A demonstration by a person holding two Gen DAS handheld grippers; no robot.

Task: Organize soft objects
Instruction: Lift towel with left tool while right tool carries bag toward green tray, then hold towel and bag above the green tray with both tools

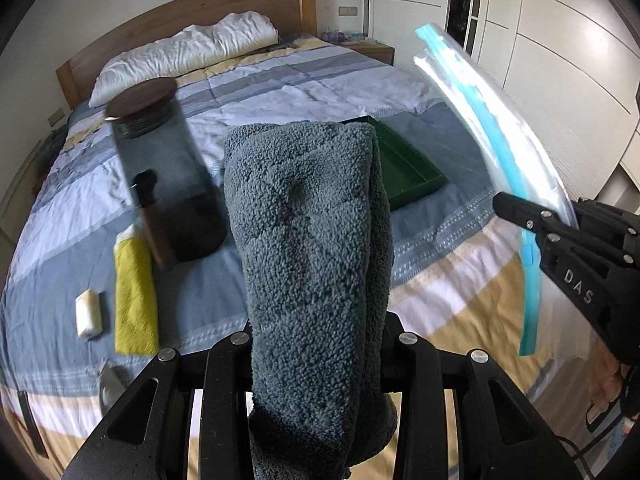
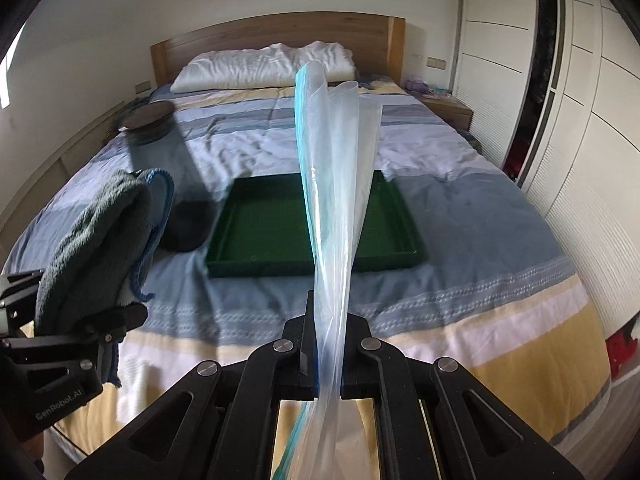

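My right tool (image 2: 325,354) is clamped on a clear plastic bag (image 2: 340,184), which stands up from between its fingers in front of the lens. At the left edge I see my left tool (image 2: 86,334) gripping a folded grey towel (image 2: 96,240) held above the bed (image 2: 460,240). Beyond the bag, a green tray (image 2: 264,236) lies flat on the striped bedspread, with a glass jar (image 2: 160,148) just beside it on the left and a white pillow (image 2: 260,66) against the headboard.

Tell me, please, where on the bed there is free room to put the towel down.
The tray is empty inside. The blanket right of it, toward the wardrobe, is bare, and so is the strip between it and the near edge. The left is crowded: jar, yellow cloth, soap.
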